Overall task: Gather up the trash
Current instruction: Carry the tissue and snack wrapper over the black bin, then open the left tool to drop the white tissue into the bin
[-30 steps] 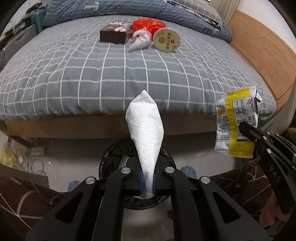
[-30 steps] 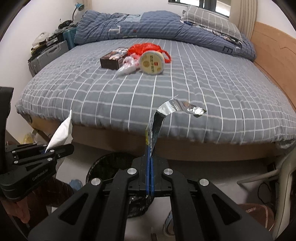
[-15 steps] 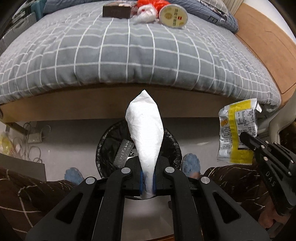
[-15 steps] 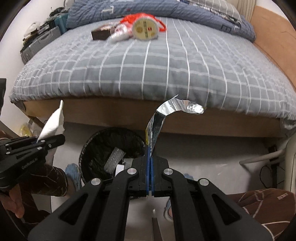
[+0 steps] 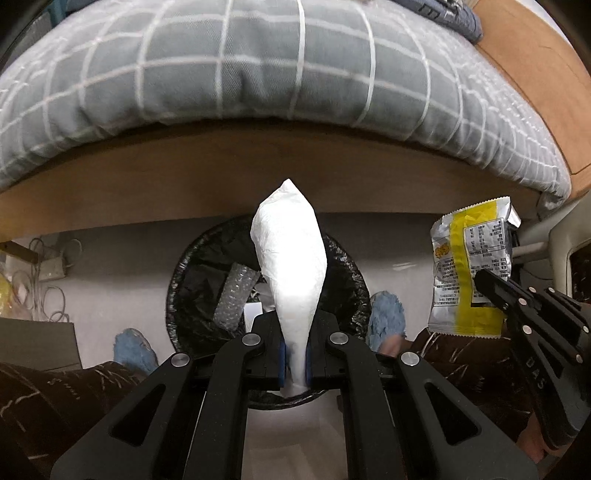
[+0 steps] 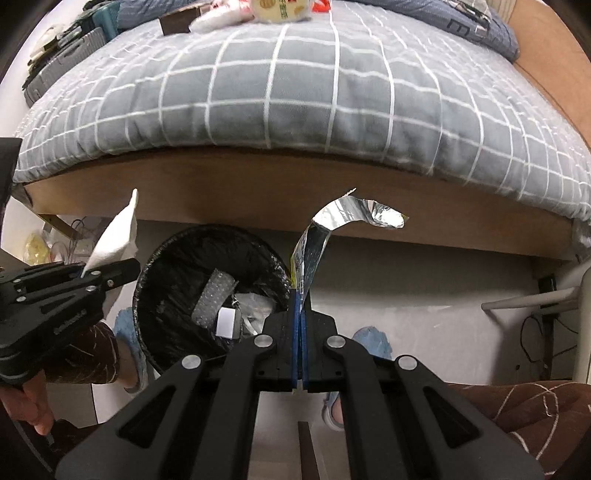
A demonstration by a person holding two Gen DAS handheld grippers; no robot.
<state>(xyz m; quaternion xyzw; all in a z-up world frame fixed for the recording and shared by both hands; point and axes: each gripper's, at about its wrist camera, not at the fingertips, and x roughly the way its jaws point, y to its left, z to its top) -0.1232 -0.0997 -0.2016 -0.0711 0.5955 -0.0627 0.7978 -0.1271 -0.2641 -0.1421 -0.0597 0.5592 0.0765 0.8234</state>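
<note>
**Tissue and Snack Wrapper Held Over the Bin**

The white tissue stands up from the left gripper, pinched at its narrow lower end between the blue pads, directly over the mouth of the black-lined trash bin. The snack wrapper, silver with a yellow band, is clamped flat in the right gripper, whose pads sit tight together on its lower edge; its foil top curls over to the right. In the right wrist view the wrapper hangs just beside the bin's right rim rather than over the middle.

The wrapper's back carries a block of small printed text and an orange-yellow logo, too fine to read. The right gripper's side shows the letters "DAS"; the left gripper's side also bears lettering, but it is blurred.

Inside the bin lie a strip of bubble wrap and a small white box. Blue slippers and brown patterned trousers frame the bin on the pale floor. Behind it rise the wooden bed frame and the grey checked bedcover, with more trash at its far end.

Compared with a second ago, both grippers have sunk and tipped downward: the bin, then mostly hidden, now shows its full opening, and the bed top has slid largely out of view. Both grips are unchanged.
</note>
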